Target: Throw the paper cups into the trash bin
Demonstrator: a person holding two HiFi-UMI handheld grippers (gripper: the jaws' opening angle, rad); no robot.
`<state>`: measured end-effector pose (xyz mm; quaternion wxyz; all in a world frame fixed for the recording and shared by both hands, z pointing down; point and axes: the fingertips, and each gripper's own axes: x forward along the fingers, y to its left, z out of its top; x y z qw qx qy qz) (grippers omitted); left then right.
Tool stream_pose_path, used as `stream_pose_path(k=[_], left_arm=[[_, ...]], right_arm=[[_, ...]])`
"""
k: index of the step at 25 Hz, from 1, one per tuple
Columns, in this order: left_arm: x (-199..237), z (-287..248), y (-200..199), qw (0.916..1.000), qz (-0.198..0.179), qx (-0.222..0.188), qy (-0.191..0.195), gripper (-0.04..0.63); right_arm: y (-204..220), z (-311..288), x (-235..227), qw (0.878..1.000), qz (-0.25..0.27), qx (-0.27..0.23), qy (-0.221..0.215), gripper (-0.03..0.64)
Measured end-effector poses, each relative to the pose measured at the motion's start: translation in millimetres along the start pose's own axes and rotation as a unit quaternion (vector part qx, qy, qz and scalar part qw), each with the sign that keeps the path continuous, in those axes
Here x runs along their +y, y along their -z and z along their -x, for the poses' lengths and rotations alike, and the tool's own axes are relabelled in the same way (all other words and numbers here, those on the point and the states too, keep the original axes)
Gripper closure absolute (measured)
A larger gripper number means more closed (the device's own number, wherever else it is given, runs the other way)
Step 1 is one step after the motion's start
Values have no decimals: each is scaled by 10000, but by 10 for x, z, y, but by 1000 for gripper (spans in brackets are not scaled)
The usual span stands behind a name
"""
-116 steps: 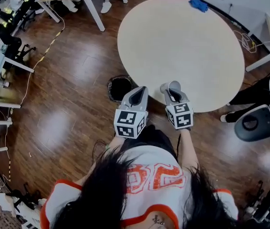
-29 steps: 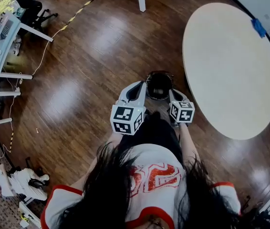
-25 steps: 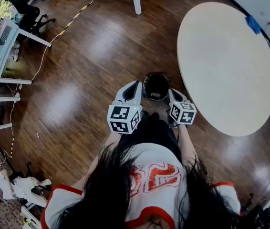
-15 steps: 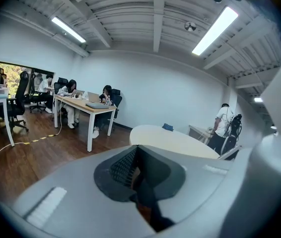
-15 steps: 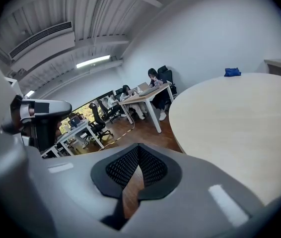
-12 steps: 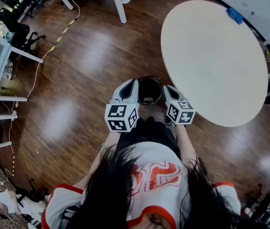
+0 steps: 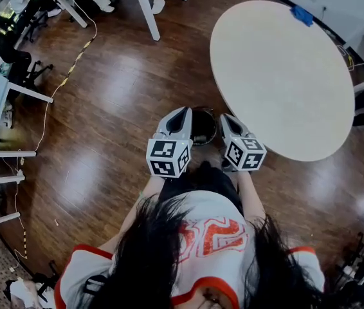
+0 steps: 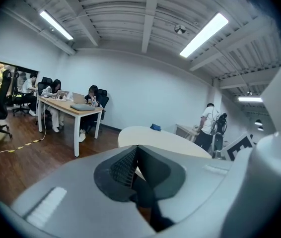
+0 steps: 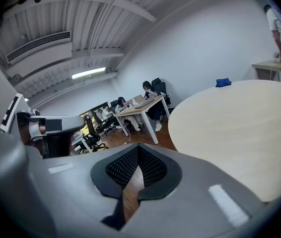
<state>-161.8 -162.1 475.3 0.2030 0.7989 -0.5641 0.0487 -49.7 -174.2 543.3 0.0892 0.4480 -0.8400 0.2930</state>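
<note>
The bench (image 7: 285, 76) is beige, the floor (image 7: 105, 102) brown wood. The bin (image 7: 202, 127) is black, the shirt (image 7: 202, 208) white and orange.

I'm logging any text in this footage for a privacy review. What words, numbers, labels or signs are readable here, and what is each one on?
"32": large orange digits on the person's white shirt, head view.
Marker cubes: black-and-white square patterns only, no letters.
Blue object on the round table: any print is too small to read.
Nothing legible in either gripper view.
</note>
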Motion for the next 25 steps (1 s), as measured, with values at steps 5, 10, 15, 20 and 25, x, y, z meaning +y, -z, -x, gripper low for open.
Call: stream_pose_path(k=[5, 10, 15, 20, 25], left_arm=[[-47, -3, -10, 9992, -146, 110, 364, 595], [-64, 4, -1, 9976, -259, 173, 614, 595], [-48, -10, 6, 9964, -306, 202, 764, 595], [-34, -21, -13, 9952, -326, 215, 901, 595], [-40, -7, -1, 9942, -339, 251, 991, 595]], right_arm=[[-27, 44, 65, 9993, -220, -215, 233, 617], [-46, 107, 104, 9978, -332, -367, 445, 617], [28, 137, 92, 9960, -469, -380, 660, 617], [26, 135, 132, 9950, -492, -437, 756, 617], [40, 163, 141, 9940, -527, -447, 847, 617]])
